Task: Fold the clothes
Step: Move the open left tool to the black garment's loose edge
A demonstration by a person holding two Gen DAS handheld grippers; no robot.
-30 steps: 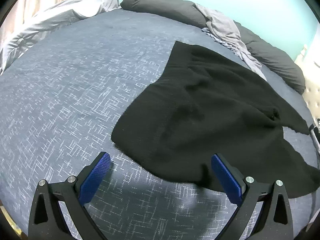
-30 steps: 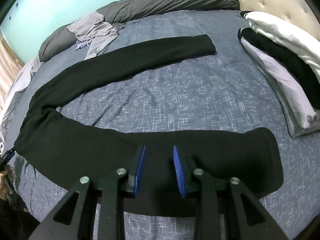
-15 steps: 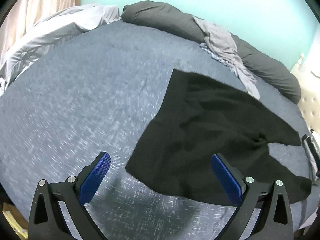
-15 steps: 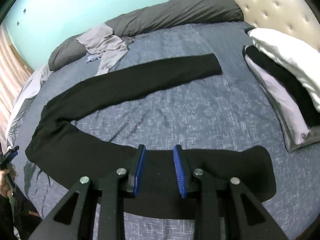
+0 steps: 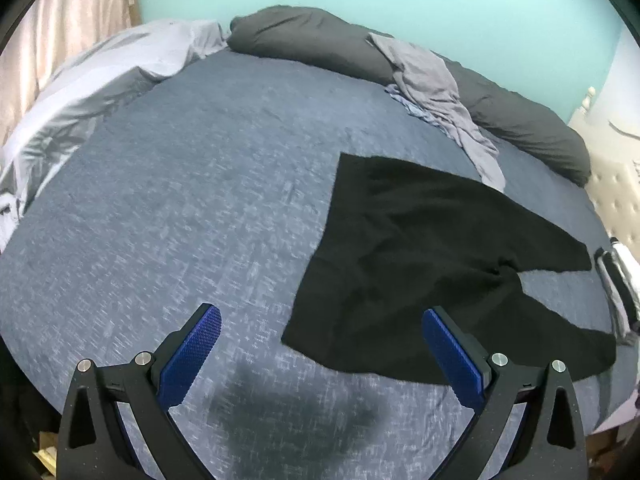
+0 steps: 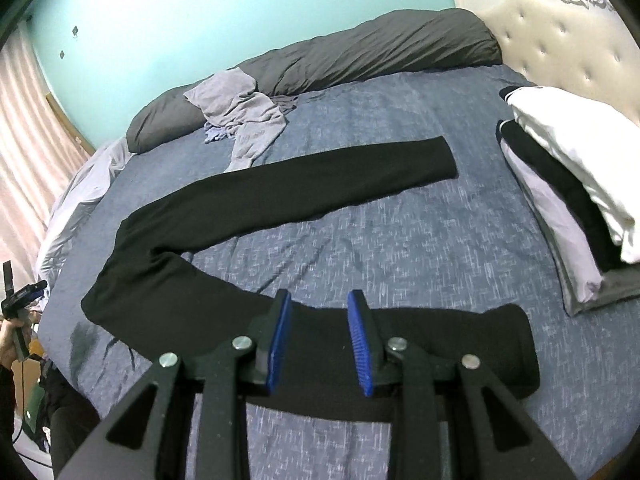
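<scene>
A pair of black trousers (image 6: pixel 280 192) lies flat on the blue bedspread (image 6: pixel 400 240), its two legs spread in a V toward the right. In the left wrist view the waist end (image 5: pixel 400 248) is right of centre. My left gripper (image 5: pixel 320 314) hangs above the bed near the waist's lower corner, jaws wide open with nothing between them. My right gripper (image 6: pixel 319 298) hovers over the near trouser leg (image 6: pixel 480 340), its blue pads a narrow gap apart, with no cloth pinched. The fabric lies below both grippers, apart from them.
A dark grey rolled duvet (image 6: pixel 340 60) lines the far side with a light grey garment (image 6: pixel 244 116) draped on it. A stack of folded clothes (image 6: pixel 560 168) sits by the tufted headboard (image 6: pixel 560 40). A pale sheet (image 5: pixel 100 76) is bunched at the far left.
Both grippers have risen away from the bed, so the trousers look smaller and more of the bed shows. The trousers stay flat where they lay. Neither jaw gap has visibly changed.
</scene>
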